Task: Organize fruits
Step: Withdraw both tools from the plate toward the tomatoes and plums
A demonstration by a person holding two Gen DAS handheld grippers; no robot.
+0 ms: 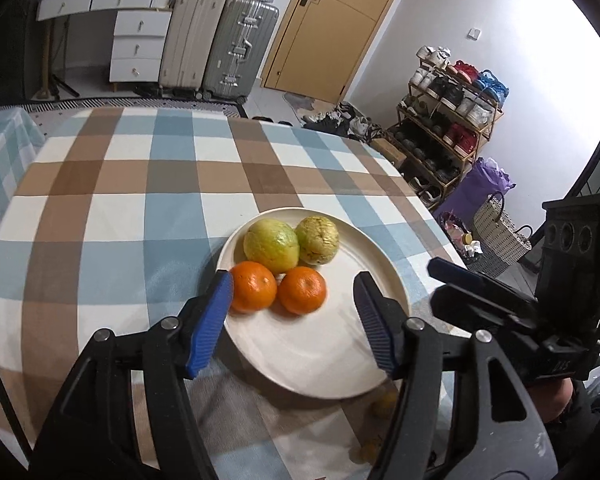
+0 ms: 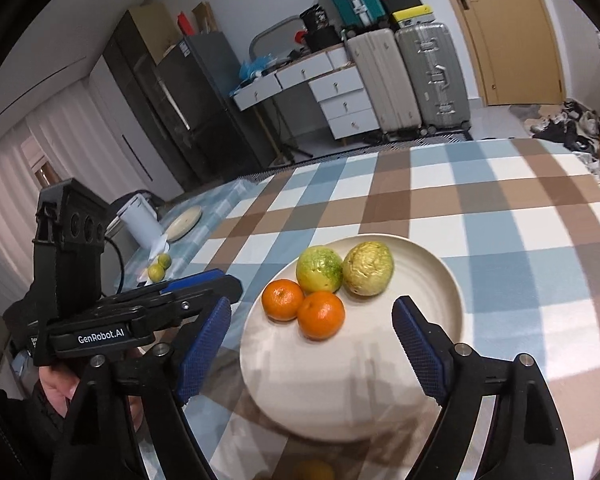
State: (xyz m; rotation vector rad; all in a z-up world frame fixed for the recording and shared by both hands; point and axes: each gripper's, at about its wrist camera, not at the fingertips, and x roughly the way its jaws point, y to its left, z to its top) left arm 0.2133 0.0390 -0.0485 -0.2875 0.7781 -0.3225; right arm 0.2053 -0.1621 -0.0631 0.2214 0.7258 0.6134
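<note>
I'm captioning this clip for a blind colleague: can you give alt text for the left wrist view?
A cream plate on a checked tablecloth holds two oranges and two yellow-green fruits, seen between the open blue-padded left tool. The right tool reaches in from the right edge.

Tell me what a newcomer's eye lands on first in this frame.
The cream plate on the checked tablecloth, holding four fruits bunched at its far side: two oranges in front, two green-yellow guavas behind. Next, the left gripper and right gripper, both open and empty, their blue pads framing the plate's near half.
</note>
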